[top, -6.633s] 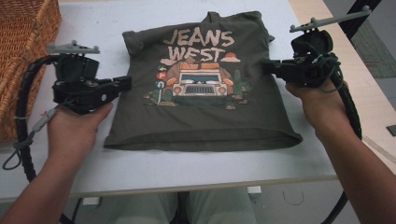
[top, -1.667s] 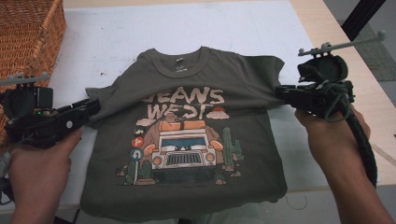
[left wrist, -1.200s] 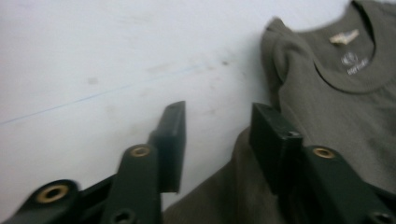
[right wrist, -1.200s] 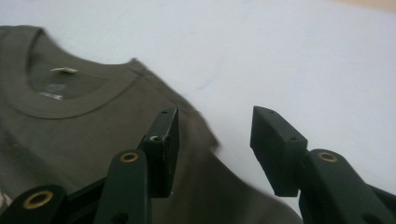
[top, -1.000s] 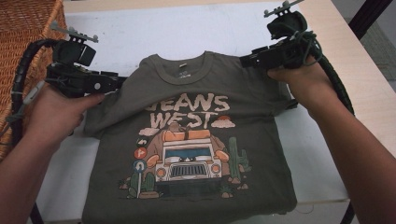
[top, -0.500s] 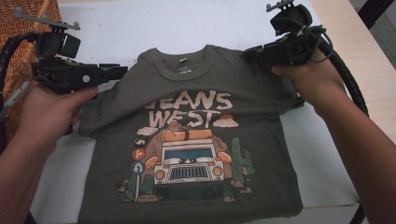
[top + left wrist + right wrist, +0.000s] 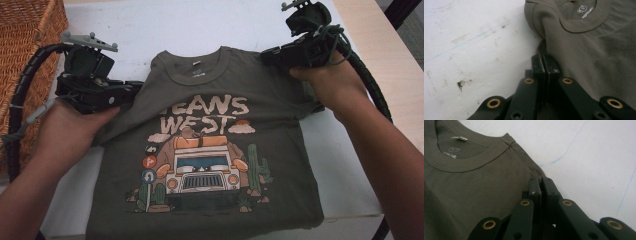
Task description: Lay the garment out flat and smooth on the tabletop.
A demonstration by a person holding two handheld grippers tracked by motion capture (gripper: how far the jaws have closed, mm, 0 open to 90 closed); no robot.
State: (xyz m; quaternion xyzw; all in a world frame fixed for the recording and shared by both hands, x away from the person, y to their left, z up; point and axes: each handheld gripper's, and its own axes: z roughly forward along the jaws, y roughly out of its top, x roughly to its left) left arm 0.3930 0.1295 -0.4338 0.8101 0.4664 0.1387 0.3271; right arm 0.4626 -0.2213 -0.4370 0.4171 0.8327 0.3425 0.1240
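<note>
White, scuffed tabletop (image 7: 165, 25) carries an olive T-shirt (image 7: 210, 150) lying print-up, collar at the far side, with a wicker basket (image 7: 30, 30) at the left edge. Left gripper (image 7: 137, 90) and right gripper (image 7: 265, 54) have just closed, each apparently pinching a shoulder of the shirt. Pale wood (image 7: 380, 45) borders the table's right.

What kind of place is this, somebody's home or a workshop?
Probably a lab or workshop bench: a worn white table, a wicker basket beside it, and cabled grippers held over a T-shirt.
</note>
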